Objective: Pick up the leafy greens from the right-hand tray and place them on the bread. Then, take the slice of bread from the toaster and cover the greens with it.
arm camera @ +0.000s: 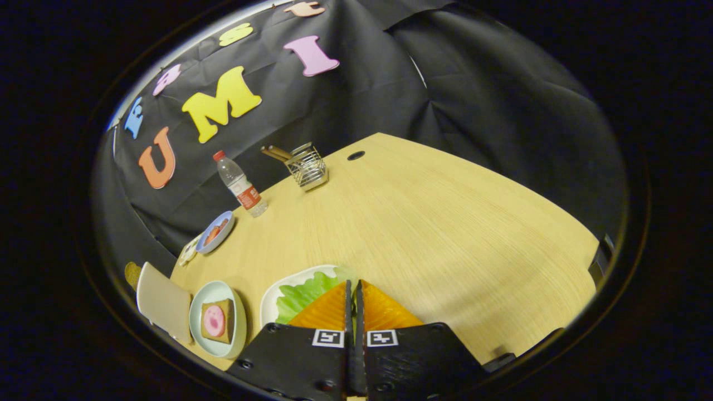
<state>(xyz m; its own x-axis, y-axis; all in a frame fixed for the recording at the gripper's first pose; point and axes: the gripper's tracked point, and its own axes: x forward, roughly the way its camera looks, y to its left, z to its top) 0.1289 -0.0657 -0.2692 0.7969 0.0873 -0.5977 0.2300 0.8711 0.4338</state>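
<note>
The leafy greens [303,295] lie on a white tray [273,303], just left of and under my fingers. My gripper [352,285] hangs over the tray's right part with its fingers closed together, tips at the leaf's pale far edge. Whether any leaf is pinched between them I cannot tell. Further left, a pale green plate [237,328] holds a brown slice of bread [223,312] with a pink round slice on top. Left of that stands a cream toaster [164,306], with a slice of bread [132,274] poking out at its far end.
Along the table's far left edge stand a blue plate with food [214,231], a water bottle [240,186] and a wire basket [307,167]. A cable hole [355,155] lies beyond the basket. Bare wooden tabletop [445,234] stretches ahead and to the right.
</note>
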